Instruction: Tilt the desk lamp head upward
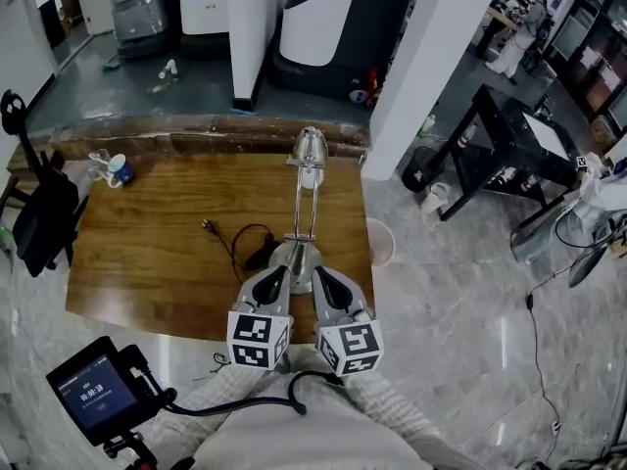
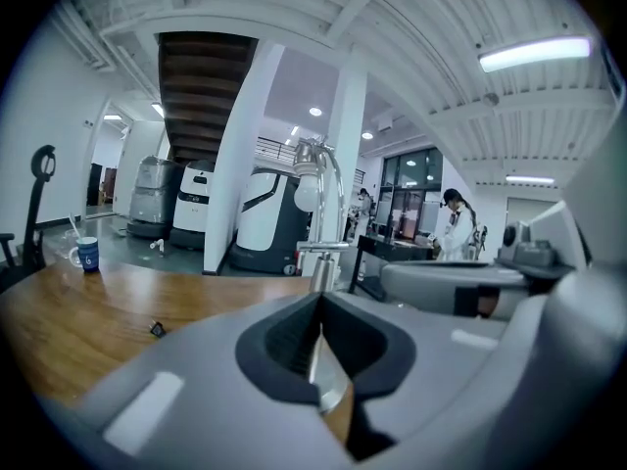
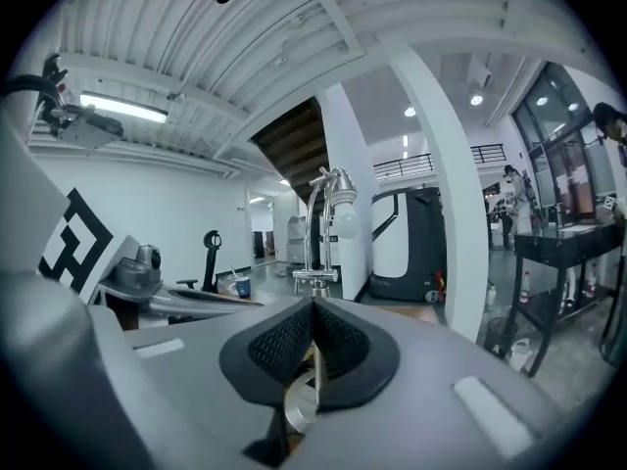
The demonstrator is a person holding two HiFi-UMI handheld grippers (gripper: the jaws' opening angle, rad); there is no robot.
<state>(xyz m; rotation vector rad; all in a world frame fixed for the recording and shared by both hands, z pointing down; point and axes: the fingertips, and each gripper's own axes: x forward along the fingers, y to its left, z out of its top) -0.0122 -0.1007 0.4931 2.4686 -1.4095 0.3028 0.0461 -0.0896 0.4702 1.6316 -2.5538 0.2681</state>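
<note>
My left gripper and right gripper sit side by side, each with its jaws pressed together and nothing between the pads. Just ahead of their tips the desk lamp stands on the wooden table. My jaws cover part of its round base, leaving a chrome sliver under the closed tips. Beyond, the lamp head hides its bulb from above. The cord trails off left of my left gripper
</note>
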